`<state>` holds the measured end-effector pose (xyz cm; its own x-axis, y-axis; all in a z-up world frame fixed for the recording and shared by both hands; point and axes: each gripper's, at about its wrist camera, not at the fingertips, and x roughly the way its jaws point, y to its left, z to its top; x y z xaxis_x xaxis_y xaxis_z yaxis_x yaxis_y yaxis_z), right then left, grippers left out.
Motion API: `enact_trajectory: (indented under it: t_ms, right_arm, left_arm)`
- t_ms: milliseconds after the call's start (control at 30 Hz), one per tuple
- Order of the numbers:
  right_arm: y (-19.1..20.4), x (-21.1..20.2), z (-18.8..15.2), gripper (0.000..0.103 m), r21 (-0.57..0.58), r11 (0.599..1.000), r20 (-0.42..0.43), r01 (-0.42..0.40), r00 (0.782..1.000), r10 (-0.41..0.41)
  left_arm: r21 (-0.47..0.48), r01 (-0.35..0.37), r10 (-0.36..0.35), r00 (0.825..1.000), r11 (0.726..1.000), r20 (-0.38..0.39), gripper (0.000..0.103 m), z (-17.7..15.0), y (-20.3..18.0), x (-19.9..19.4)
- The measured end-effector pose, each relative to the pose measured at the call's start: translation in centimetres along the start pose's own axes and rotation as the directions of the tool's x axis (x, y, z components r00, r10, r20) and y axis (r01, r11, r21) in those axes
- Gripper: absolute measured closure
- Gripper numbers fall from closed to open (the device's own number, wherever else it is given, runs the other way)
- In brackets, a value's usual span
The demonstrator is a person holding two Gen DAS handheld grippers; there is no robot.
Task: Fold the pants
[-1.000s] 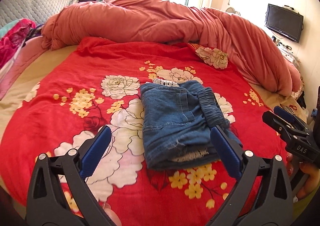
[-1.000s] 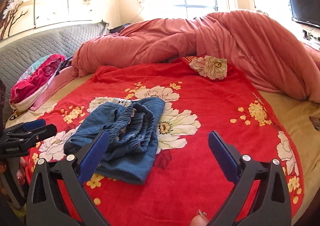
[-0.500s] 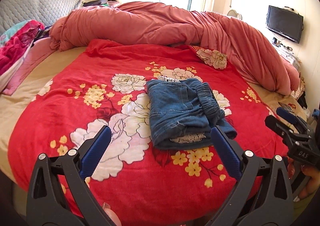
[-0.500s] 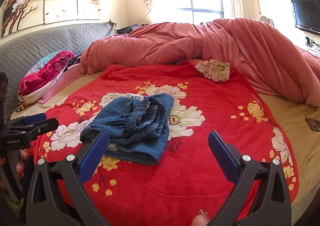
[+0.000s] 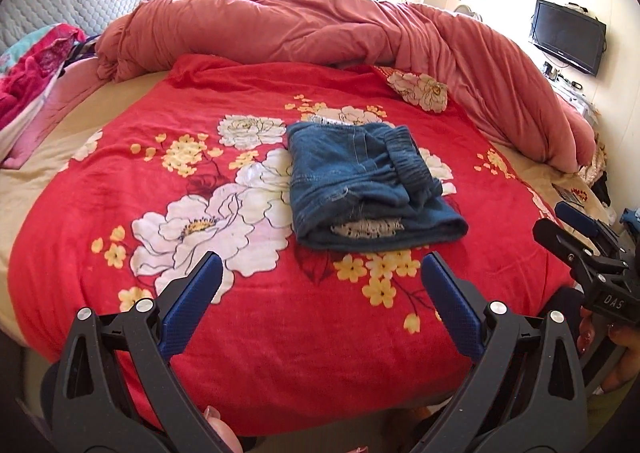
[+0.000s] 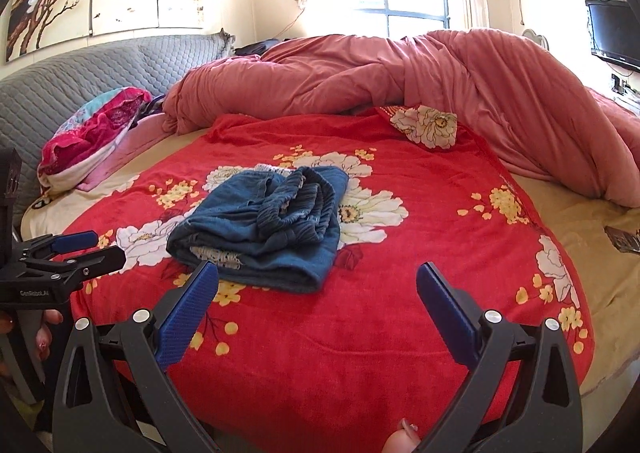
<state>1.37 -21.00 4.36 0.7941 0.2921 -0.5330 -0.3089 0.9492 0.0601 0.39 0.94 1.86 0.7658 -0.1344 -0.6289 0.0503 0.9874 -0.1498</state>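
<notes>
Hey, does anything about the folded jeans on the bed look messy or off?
Slightly. The jeans lie in a compact bundle on the red floral blanket, but white lace trim pokes out of the near fold and the elastic waistband sits bunched and crooked on top. Both tongs are open and clear of them.

Folded pants [image 5: 360, 181] lying on blanket [image 5: 248, 313] mid-bed. Behind them, bunched duvet [image 5: 320, 29]. Before them, apart, left tool [image 5: 318, 277] and right tool [image 6: 318, 285], neither touching.
</notes>
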Motion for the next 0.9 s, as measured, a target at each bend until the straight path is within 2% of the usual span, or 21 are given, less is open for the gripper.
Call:
enact_trajectory:
  t_ms: [433, 900]
  right_arm:
    - [0.0, 1.6, -2.4, 0.005, 0.02, 1.0, -0.086, 0.008, 0.996, -0.006]
    - [0.0, 2.4, -2.9, 0.005, 0.019, 1.0, -0.105, -0.002, 0.994, 0.004]
  left_arm:
    - [-0.018, -0.017, 0.016, 0.999, 1.0, -0.044, 0.009, -1.8, 0.5, 1.0]
    - [-0.029, -0.029, 0.027, 0.998, 0.999, -0.063, 0.009, -2.2, 0.6, 1.8]
